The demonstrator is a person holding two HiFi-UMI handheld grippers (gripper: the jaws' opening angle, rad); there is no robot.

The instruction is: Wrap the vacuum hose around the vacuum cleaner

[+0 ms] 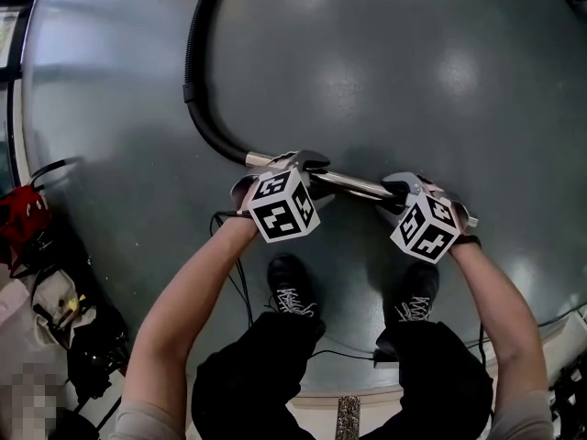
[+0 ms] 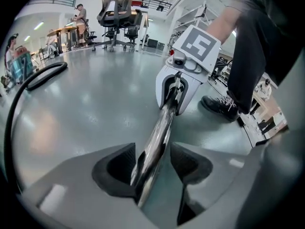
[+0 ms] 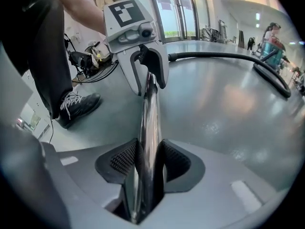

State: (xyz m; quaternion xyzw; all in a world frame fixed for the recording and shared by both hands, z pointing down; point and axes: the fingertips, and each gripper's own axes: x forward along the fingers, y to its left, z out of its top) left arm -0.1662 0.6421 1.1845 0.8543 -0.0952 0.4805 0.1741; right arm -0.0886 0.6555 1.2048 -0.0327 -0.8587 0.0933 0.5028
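A black vacuum hose (image 1: 194, 81) curves down from the top over the grey floor and joins a chrome tube (image 1: 353, 183). Both grippers sit on that tube, held above the floor. My left gripper (image 1: 303, 166) is near the hose end. In the left gripper view the chrome tube (image 2: 162, 128) runs between the jaws of the left gripper (image 2: 152, 152), touching the left pad with a gap at the right pad. My right gripper (image 1: 401, 189) is shut on the chrome tube (image 3: 148, 123), both pads of the right gripper (image 3: 150, 160) pressing it. The hose (image 3: 228, 56) trails off behind. I see no vacuum cleaner body.
The person's two shoes (image 1: 292, 287) stand just behind the tube, with thin cables (image 1: 240, 287) beside them. Bags and a red item (image 1: 20, 216) lie at the left edge. Office chairs (image 2: 116, 13) and tables stand far off, where the hose (image 2: 45, 75) loops.
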